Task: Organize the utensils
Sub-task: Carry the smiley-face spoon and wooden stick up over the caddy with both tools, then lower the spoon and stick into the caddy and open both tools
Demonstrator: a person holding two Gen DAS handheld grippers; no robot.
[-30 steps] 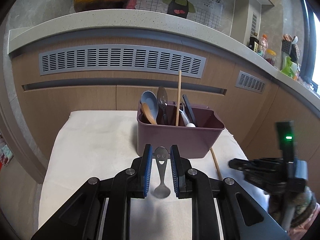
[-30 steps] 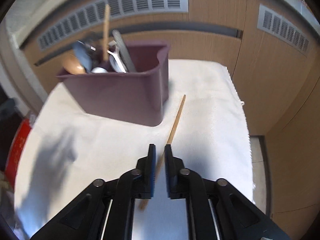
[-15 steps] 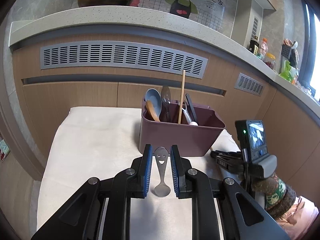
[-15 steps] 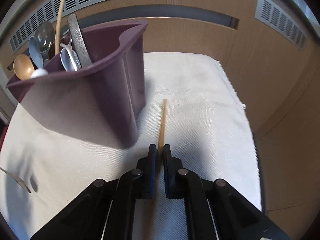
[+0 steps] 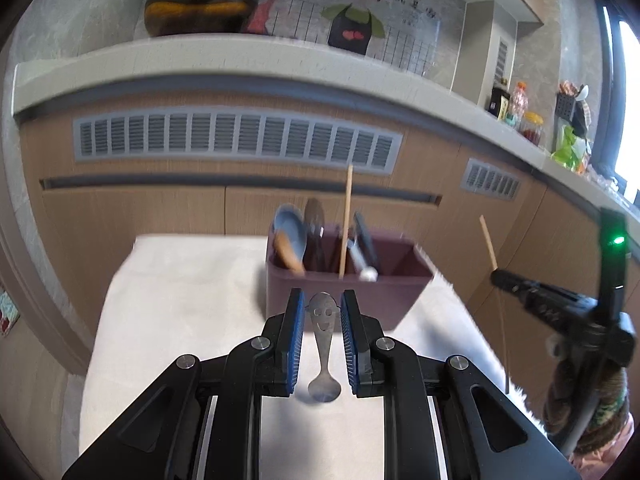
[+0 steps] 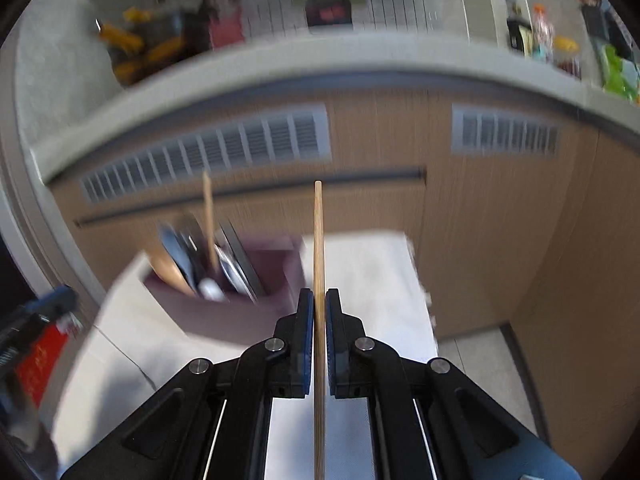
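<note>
Clamped only at mid-length by the right gripper (image 6: 316, 300), the chopstick (image 6: 318, 240) may pivot and miss the bin (image 6: 248, 312) ahead-left, while the left gripper (image 5: 322, 308) pinches the spoon (image 5: 323, 344).

Both pictures are bright with daylight. In the left wrist view a window (image 5: 628, 120) at the far right edge is overexposed to plain white. Both views have strong fisheye distortion: the counter edge (image 5: 240, 56) bends into an arc and the corners are dark. The right wrist view has heavy motion blur on the cabinets (image 6: 480, 220) and the purple holder (image 6: 240, 300), while the right gripper (image 6: 319, 300) and its chopstick (image 6: 318, 240) stay sharp. The left wrist view is only softly blurred. A soft shadow lies on the white cloth (image 6: 120, 380).
</note>
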